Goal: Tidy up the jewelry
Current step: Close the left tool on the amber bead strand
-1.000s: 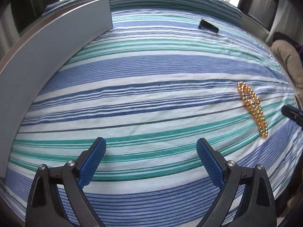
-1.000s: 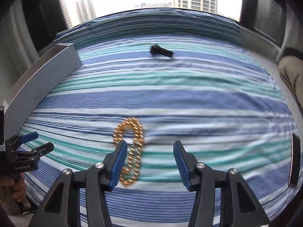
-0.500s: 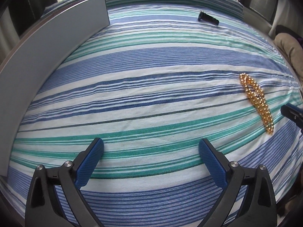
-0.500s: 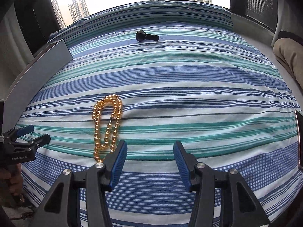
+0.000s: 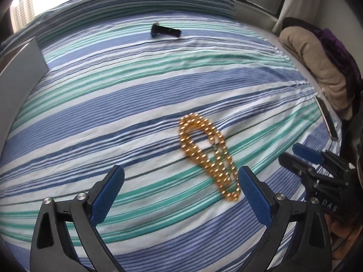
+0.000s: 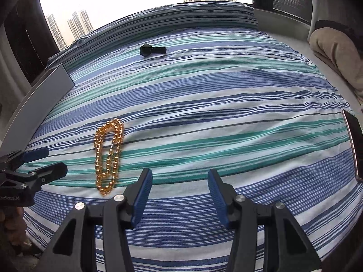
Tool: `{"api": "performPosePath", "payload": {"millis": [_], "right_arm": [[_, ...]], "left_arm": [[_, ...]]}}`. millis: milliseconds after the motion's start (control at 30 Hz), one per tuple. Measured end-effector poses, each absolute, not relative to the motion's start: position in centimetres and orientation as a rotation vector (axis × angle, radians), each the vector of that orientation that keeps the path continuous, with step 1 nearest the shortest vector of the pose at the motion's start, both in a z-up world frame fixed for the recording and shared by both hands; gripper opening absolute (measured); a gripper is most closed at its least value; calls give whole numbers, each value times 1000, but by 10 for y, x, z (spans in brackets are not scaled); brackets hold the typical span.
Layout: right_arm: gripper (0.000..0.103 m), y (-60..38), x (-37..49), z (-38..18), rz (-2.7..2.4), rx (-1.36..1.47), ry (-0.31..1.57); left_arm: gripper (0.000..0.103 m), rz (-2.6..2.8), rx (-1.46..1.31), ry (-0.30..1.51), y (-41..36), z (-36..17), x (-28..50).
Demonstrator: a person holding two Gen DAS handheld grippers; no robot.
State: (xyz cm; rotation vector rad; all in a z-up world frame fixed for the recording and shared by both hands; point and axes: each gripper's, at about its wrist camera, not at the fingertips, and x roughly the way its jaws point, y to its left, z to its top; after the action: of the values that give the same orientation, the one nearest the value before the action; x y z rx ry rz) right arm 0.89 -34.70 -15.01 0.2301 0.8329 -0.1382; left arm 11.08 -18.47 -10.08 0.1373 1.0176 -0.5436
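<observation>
A gold bead necklace (image 5: pixel 207 153) lies looped on the striped bedspread (image 5: pixel 113 104); it also shows in the right wrist view (image 6: pixel 109 151). My left gripper (image 5: pixel 181 181) is open and empty, low over the cloth, with the necklace's near end just inside its right finger. My right gripper (image 6: pixel 178 183) is open and empty, to the right of the necklace. The left gripper (image 6: pixel 43 161) shows at the right view's left edge, and the right gripper (image 5: pixel 299 156) at the left view's right edge. A black stand-like object (image 5: pixel 165 31) lies far back on the bed and shows in the right wrist view (image 6: pixel 153 50).
A grey flat panel (image 5: pixel 20 74) stands along the bed's left side, also in the right wrist view (image 6: pixel 38 99). A tan folded blanket (image 5: pixel 317 68) lies at the right. A dark flat device (image 6: pixel 354 140) sits at the bed's right edge. Windows are behind.
My left gripper has swung right, so the necklace moved from its view's right edge to near the centre. My right gripper has drawn back to the right of the necklace.
</observation>
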Motion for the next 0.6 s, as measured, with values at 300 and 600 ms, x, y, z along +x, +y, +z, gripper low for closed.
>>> {"api": "performPosePath", "payload": {"millis": [300,600], "right_arm": [[52,-353,-8,-139,-149,236,794],[52,-349,-8,-129,-202,179,799]], "left_arm": [[84,-483,266,1029,-226,-124,119],[18,-531,289,989,-217,-116,111]]}}
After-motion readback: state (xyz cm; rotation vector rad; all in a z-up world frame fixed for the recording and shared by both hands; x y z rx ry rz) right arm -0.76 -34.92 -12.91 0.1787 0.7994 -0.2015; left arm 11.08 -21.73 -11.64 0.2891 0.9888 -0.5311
